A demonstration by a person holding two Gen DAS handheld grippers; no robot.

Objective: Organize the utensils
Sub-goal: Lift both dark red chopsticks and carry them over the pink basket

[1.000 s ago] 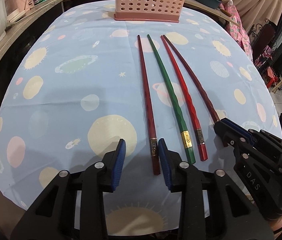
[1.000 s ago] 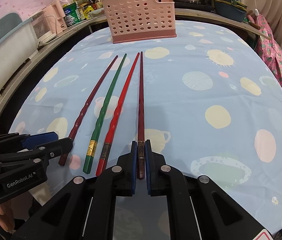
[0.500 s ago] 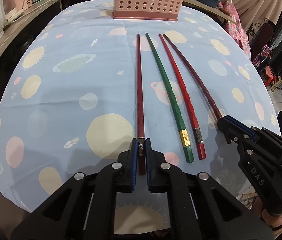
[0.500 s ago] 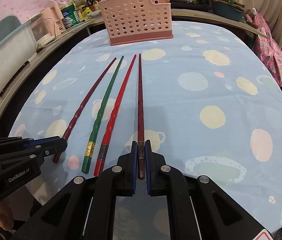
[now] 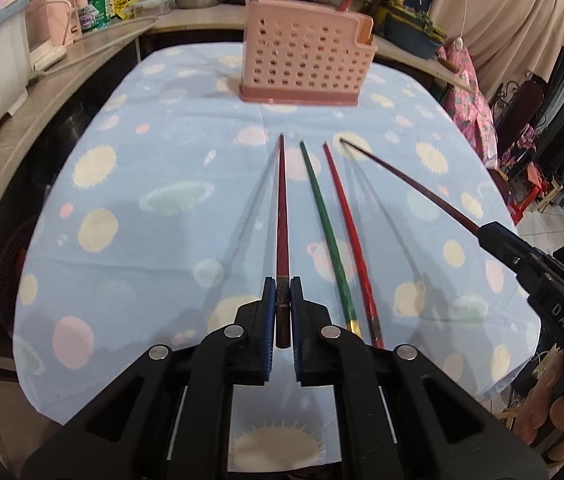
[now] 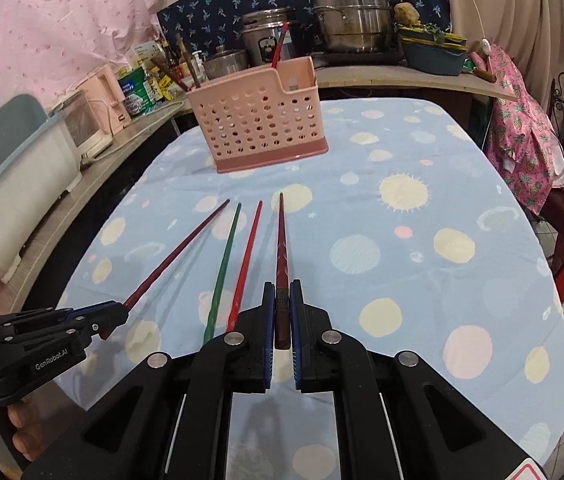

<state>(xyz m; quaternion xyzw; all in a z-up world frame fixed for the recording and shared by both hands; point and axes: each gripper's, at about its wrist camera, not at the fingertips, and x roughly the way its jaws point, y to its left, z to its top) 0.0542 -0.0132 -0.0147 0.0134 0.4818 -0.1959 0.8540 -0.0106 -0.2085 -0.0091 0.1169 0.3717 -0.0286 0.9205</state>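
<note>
My left gripper (image 5: pixel 282 294) is shut on the thick end of a dark red chopstick (image 5: pixel 282 216), lifted off the cloth. My right gripper (image 6: pixel 282 298) is shut on a twisted dark maroon chopstick (image 6: pixel 282 248), also lifted; it shows in the left wrist view (image 5: pixel 410 184) too. A green chopstick (image 5: pixel 324 224) and a bright red chopstick (image 5: pixel 348 224) lie side by side on the blue tablecloth (image 5: pixel 141 240) between the two held ones. The pink perforated utensil holder (image 5: pixel 306 64) stands at the table's far end, with a few utensils in it (image 6: pixel 279 50).
A counter behind the table carries steel pots (image 6: pixel 350 12), jars and a pink appliance (image 6: pixel 109 96). A white bin (image 6: pixel 21 152) stands at the left. Clothes and a chair (image 6: pixel 530 128) are at the right table edge.
Both grippers have risen and tilted up, lifting their chopsticks off the cloth. A second ago the left gripper was open beside its chopstick; it has since shut on it.
</note>
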